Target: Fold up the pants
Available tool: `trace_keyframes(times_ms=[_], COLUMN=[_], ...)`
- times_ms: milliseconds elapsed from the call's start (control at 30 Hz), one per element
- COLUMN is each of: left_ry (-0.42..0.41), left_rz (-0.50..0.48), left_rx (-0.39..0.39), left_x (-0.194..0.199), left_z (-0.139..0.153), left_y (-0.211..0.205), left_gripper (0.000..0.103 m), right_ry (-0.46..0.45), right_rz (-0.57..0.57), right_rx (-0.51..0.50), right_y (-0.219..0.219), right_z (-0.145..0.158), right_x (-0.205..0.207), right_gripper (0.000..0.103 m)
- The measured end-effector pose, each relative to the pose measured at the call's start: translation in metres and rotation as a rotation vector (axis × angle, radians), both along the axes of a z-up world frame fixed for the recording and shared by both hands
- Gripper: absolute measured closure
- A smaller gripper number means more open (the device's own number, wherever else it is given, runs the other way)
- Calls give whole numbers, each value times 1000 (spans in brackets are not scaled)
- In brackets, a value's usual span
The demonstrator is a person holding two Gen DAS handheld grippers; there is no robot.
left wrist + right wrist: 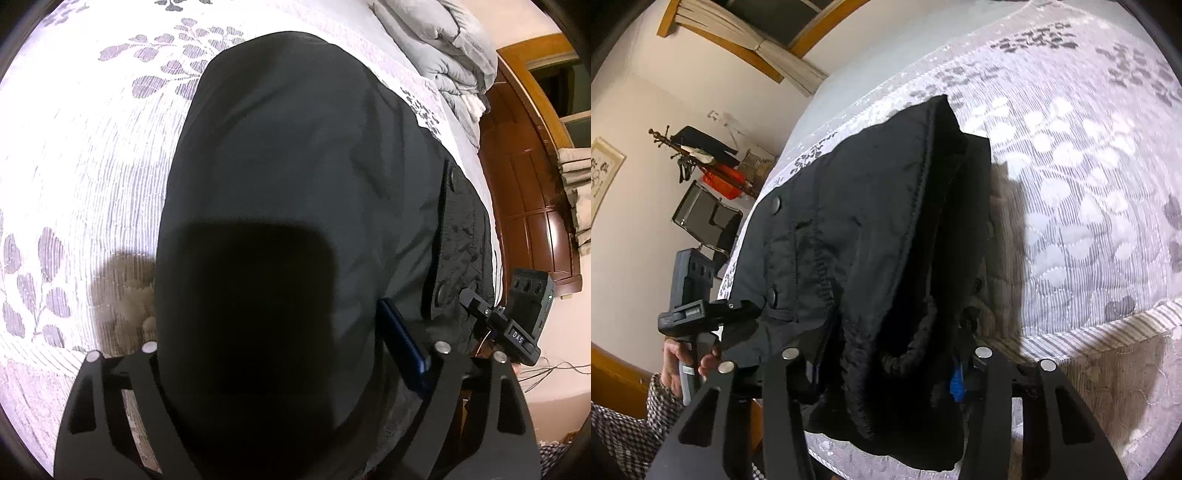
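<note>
Black pants [295, 155] lie folded lengthwise on a white bedspread with grey leaves [92, 184]. My left gripper [280, 306] stands wide, with dark pants fabric filling the gap. Its blue right pad [402, 339] rests beside the cloth and its other finger is hidden. At the pants' buttoned edge I see my right gripper [471, 301]. In the right wrist view the gathered waistband [894, 354] of the pants [871, 206] is bunched between the fingers of my right gripper [886, 332], which is shut on it beside a blue pad [956, 380]. My left gripper [746, 314] reaches the pants' near left edge.
A folded grey duvet [443, 48] lies at the far right of the bed, next to dark wooden panelling [524, 184]. The bed's striped edge [1108, 325] runs close by. A hand [679, 362] with a chequered sleeve [639, 417] holds the left gripper. A chair [705, 221] stands by the wall.
</note>
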State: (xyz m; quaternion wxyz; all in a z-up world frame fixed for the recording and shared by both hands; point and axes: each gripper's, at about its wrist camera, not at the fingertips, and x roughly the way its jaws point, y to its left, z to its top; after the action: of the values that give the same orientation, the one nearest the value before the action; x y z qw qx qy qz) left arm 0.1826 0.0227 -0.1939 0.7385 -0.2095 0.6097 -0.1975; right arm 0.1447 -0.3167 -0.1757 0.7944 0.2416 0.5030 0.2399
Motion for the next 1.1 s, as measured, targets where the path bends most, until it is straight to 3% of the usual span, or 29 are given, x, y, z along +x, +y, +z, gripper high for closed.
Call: trace_keyframes(times_ms=[100, 500, 700, 1100], left_ry=[-23, -106, -140, -227], left_rz=[-15, -24, -20, 10], left_rx=[-8, -43, -66, -109], left_x=[-2, -13, -16, 4], left_z=[4, 18, 25, 49], left_y=[2, 8, 11, 11], left_gripper=[32, 58, 65, 68], right_ry=[-10, -69, -121, -214], right_rz=[-1, 12, 13, 5], right_rx=[-11, -88, -132, -153], right_y=[4, 13, 21, 20], right_z=[5, 31, 47, 75], right_x=[-2, -8, -13, 3], right_gripper=[55, 57, 59, 62])
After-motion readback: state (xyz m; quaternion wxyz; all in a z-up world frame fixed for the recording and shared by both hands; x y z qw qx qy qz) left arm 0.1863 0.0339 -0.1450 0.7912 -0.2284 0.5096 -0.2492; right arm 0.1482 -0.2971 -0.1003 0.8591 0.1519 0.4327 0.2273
